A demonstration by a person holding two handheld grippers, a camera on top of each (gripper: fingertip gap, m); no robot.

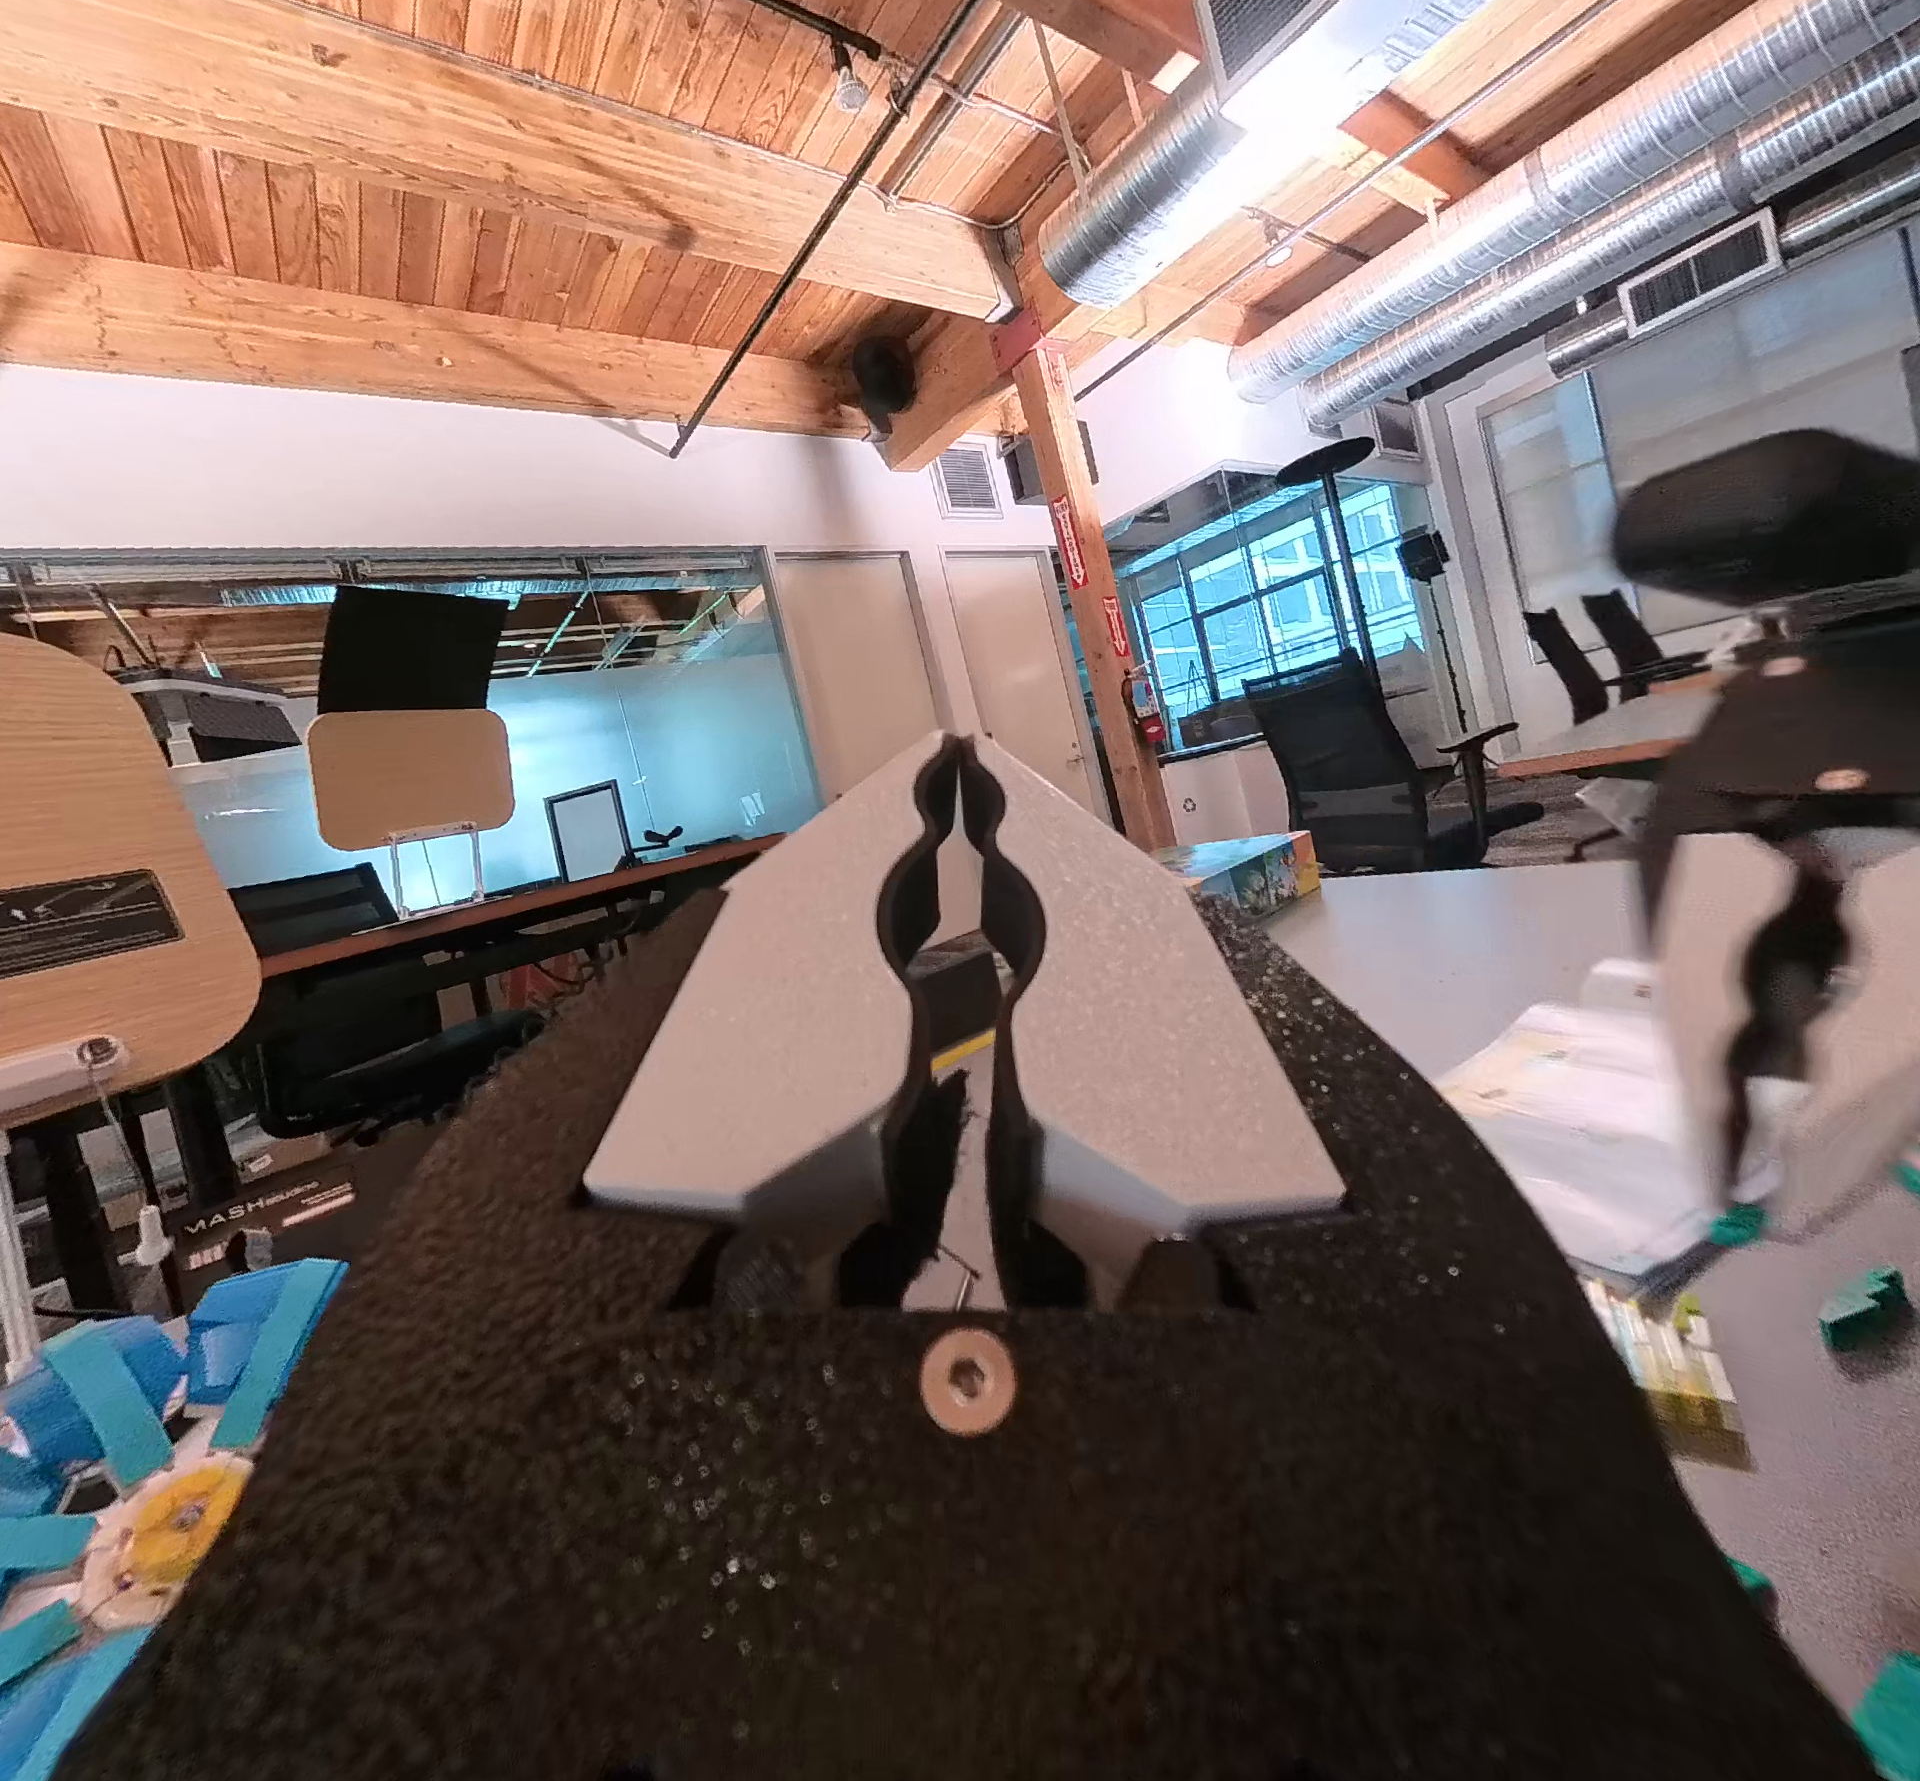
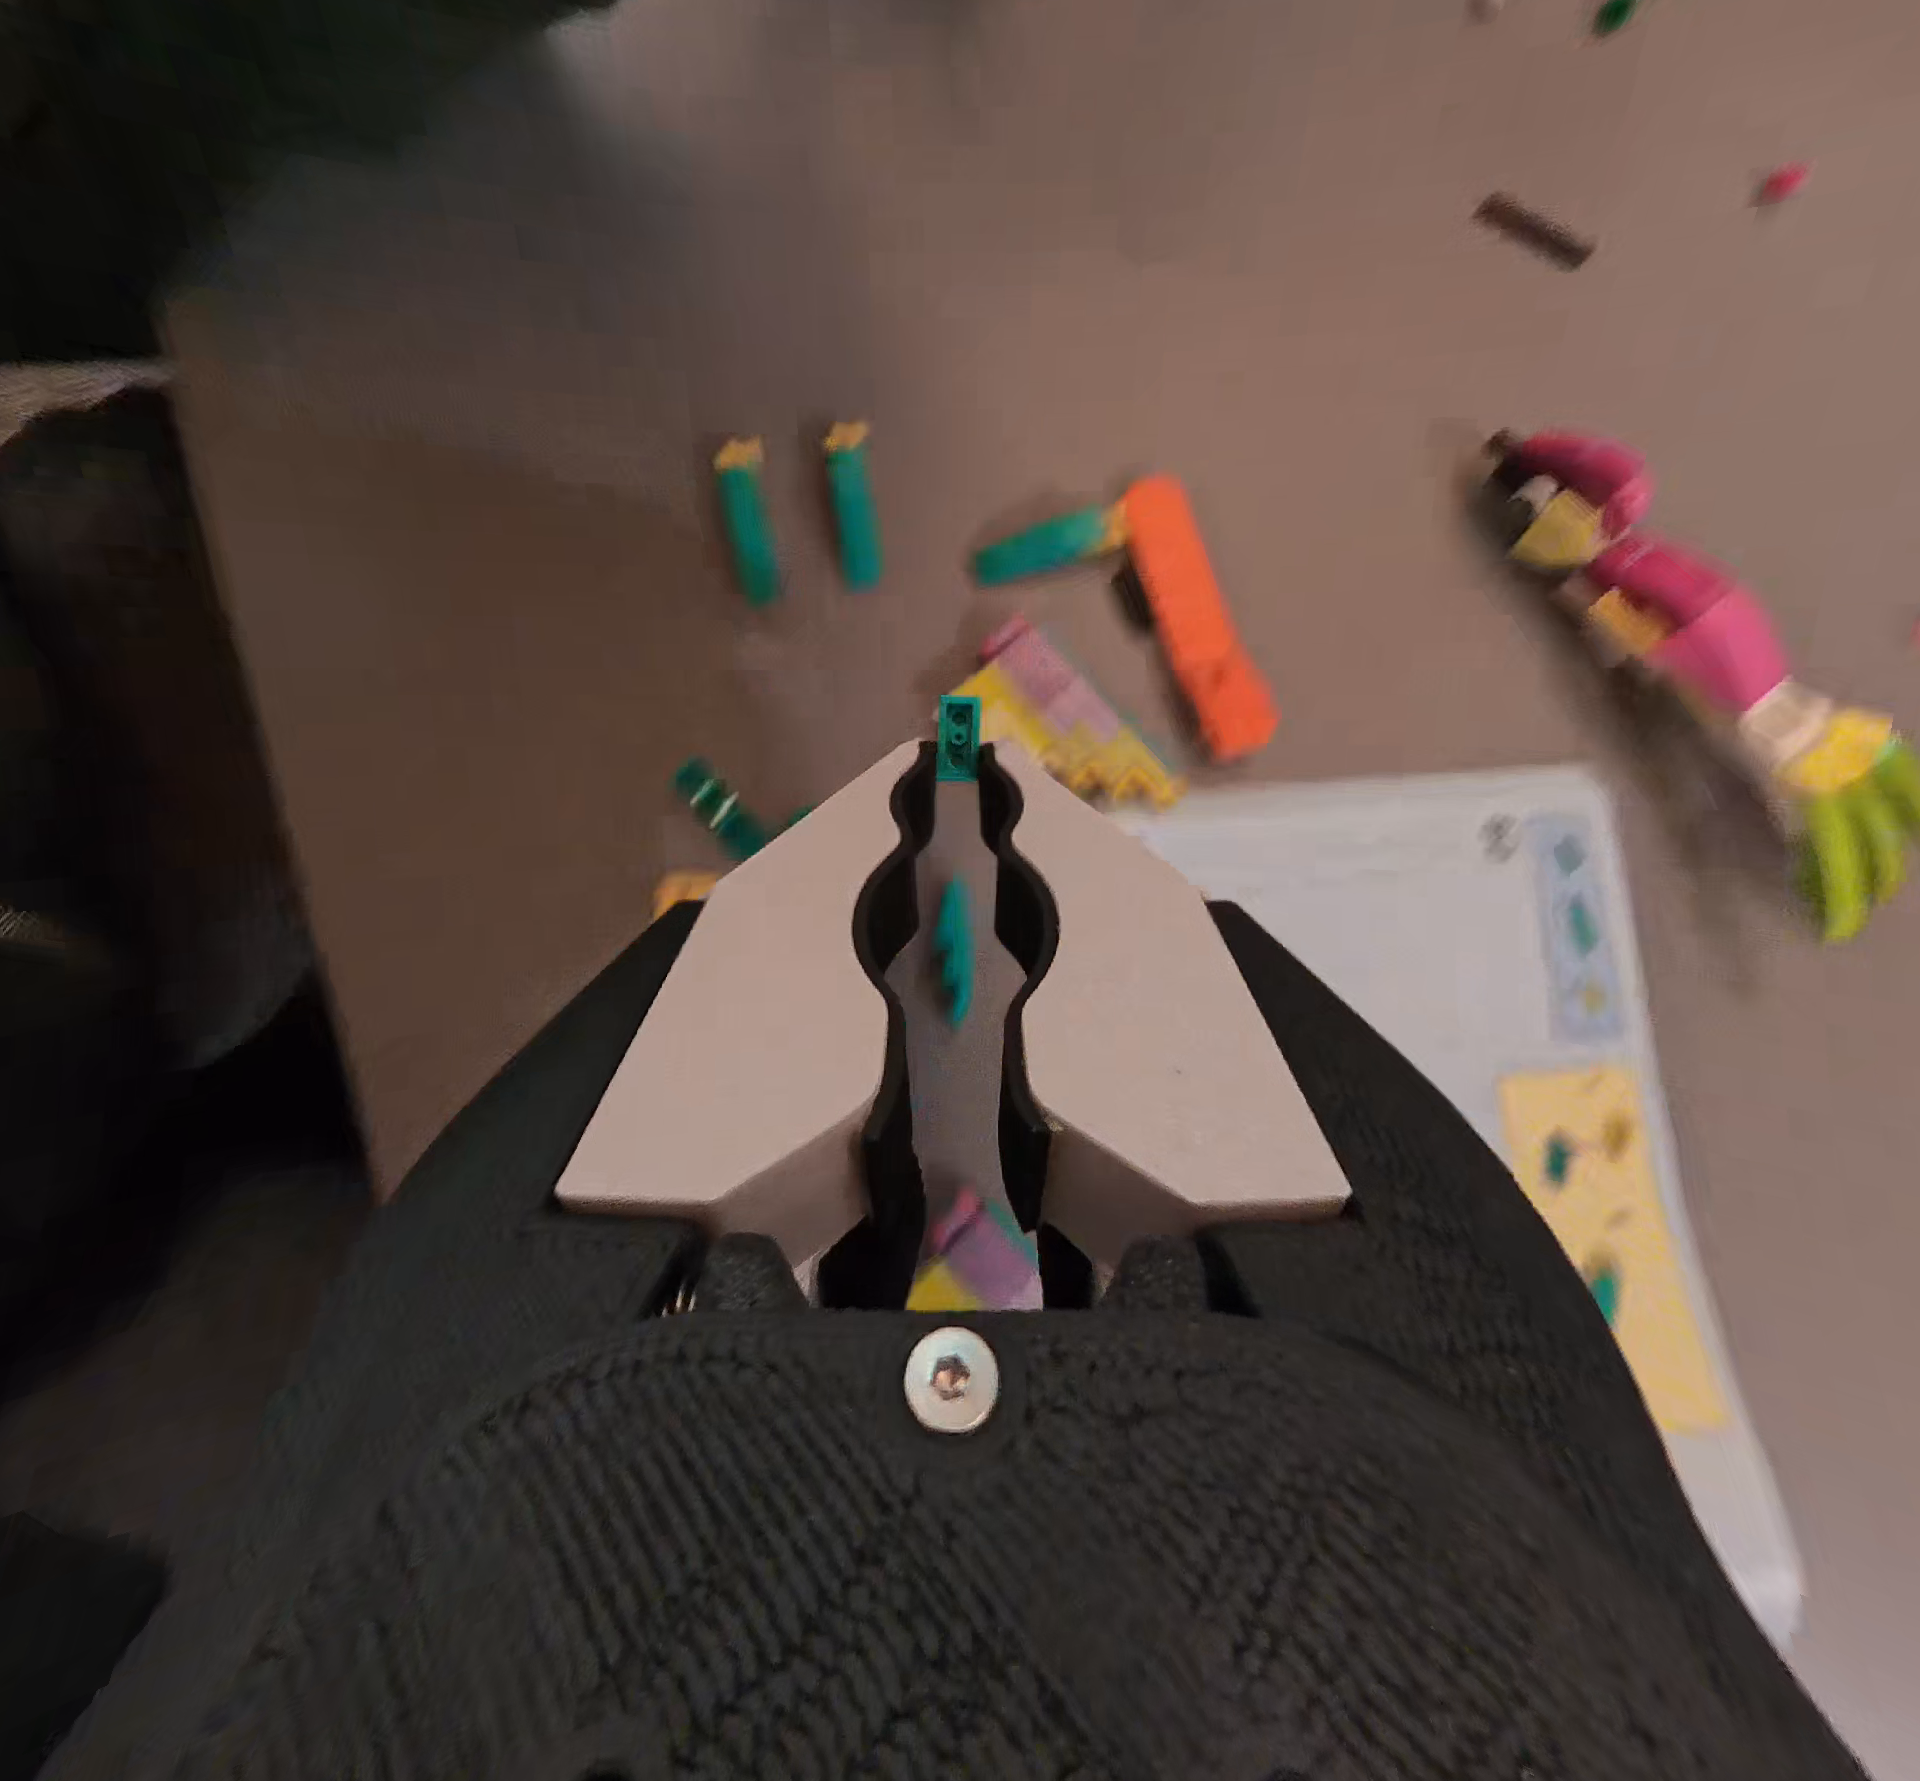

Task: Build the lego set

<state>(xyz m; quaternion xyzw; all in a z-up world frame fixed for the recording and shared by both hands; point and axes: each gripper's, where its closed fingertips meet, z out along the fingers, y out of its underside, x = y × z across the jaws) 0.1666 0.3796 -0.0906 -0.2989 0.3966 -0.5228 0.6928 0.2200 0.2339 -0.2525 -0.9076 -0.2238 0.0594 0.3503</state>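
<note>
the right gripper [image 2: 958, 752] is closed on a small teal lego piece [image 2: 957, 736], pinched at the very tips so most of the piece sticks out beyond them, probably to leave its studs free for pressing onto another part. it hangs above the desk [image 2: 520, 588], where loose parts lie: two teal rods [image 2: 798, 516], an orange brick [image 2: 1195, 614], a pink and lime assembly [image 2: 1704, 630] to the far right, and the instruction booklet [image 2: 1382, 952] at near right. the left gripper [image 1: 961, 765] points up toward the room with its tips nearly touching and nothing visible between them. a blue assembly [image 1: 125, 1399] shows at its lower left, cut off. motion blur smears most parts.
</note>
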